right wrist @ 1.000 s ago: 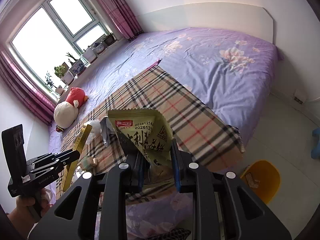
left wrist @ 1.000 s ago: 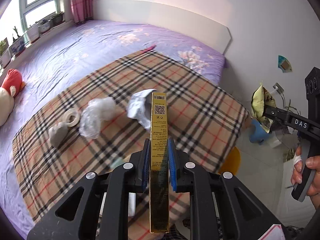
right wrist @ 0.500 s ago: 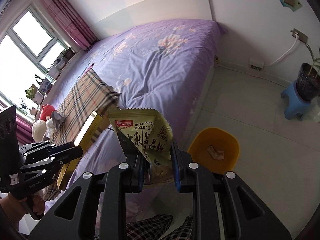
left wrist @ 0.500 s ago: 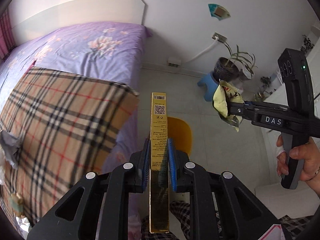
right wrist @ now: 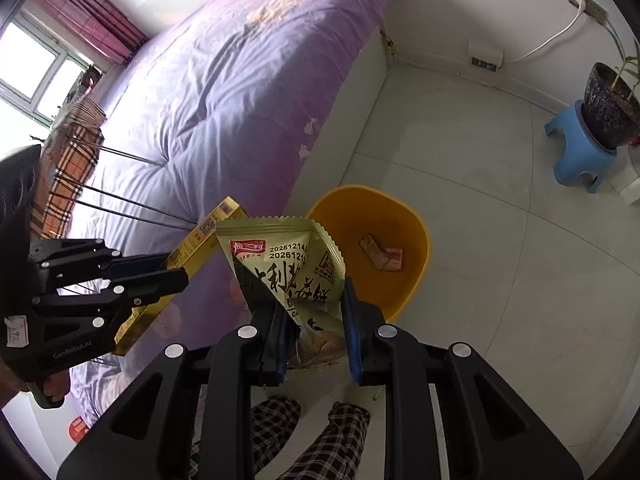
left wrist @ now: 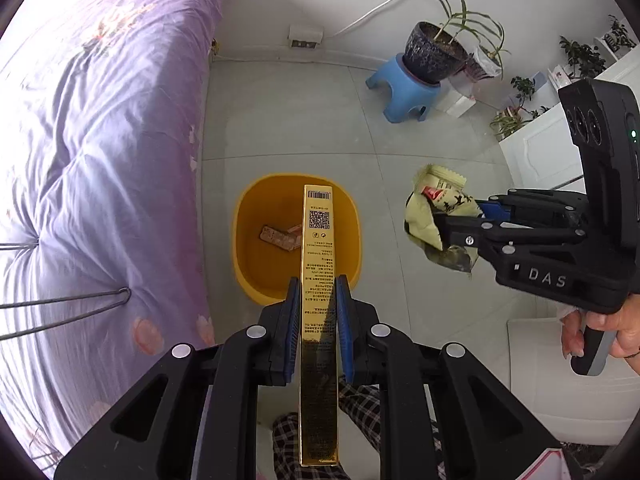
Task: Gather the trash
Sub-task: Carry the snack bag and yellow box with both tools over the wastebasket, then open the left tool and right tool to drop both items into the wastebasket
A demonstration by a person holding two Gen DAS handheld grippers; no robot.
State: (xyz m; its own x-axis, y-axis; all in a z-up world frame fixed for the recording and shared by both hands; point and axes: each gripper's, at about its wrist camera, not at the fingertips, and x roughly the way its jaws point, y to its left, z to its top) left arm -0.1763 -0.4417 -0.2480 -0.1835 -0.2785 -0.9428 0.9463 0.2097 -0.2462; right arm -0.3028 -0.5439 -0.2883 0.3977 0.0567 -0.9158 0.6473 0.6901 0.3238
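We have two pieces of trash in hand above the floor beside the purple-covered bed [left wrist: 100, 140]. Our left tongs [left wrist: 318, 312] are closed narrowly on a long, slim gold cardboard box [left wrist: 318, 264], pinching its two broad faces near its middle, so that the printed end reaches forward over the round yellow plastic bin [left wrist: 248, 268]. Our right tongs [right wrist: 312, 320] grip a pale green crinkled foil snack wrapper [right wrist: 288, 264] by its lower part, the serrated top edge standing up free; in the left view the wrapper [left wrist: 436, 216] hangs to the right of the bin, not yet over it.

We judge the box light and fairly stiff, though probably hollow, so a hard squeeze on the faces could crush it; a hold near the middle seems right, since it keeps the long box from swinging. Its glossy skin may slide between the blue pads [left wrist: 294, 320]. The wrapper looks almost weightless, soft and slippery, apt to flutter or cling to a pad when let go, so it is best released low and well inside the rim.

The bin already holds a few small scraps [right wrist: 380, 256]. A blue plastic stool [left wrist: 400, 88] carrying a dark potted plant [left wrist: 436, 52] stands well apart.
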